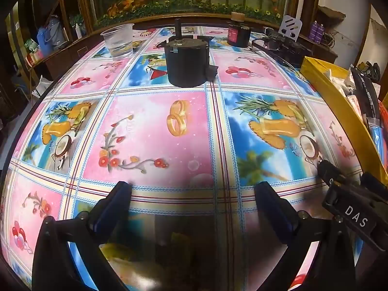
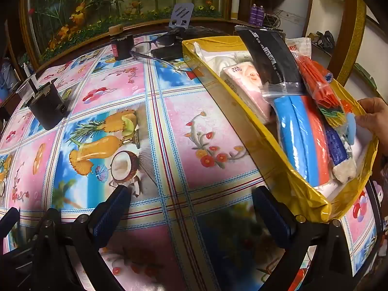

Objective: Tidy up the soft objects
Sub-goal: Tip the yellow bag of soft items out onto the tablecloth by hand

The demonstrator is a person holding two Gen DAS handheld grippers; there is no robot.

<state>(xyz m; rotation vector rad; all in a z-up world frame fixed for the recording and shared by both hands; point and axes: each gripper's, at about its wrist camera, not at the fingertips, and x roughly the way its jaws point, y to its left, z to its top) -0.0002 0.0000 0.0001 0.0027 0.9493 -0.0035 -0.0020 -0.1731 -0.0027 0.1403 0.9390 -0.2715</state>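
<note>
A yellow box [image 2: 274, 155] stands on the table at the right in the right wrist view, filled with soft things: a blue foam roll [image 2: 294, 135], an orange one [image 2: 315, 140], a pink tissue pack [image 2: 245, 84], a black packet [image 2: 271, 53] and an orange bagged item [image 2: 317, 82]. The box's edge also shows in the left wrist view [image 1: 339, 106]. My right gripper [image 2: 191, 194] is open and empty, left of the box. My left gripper [image 1: 192, 189] is open and empty over the patterned tablecloth [image 1: 155, 131].
A black cylinder device [image 1: 186, 63], a clear plastic cup [image 1: 118, 41], a dark jar [image 1: 238, 32], glasses [image 1: 269, 42] and a phone stand [image 1: 289, 28] sit at the table's far side. A person's hand [image 2: 373, 114] touches the box's right edge.
</note>
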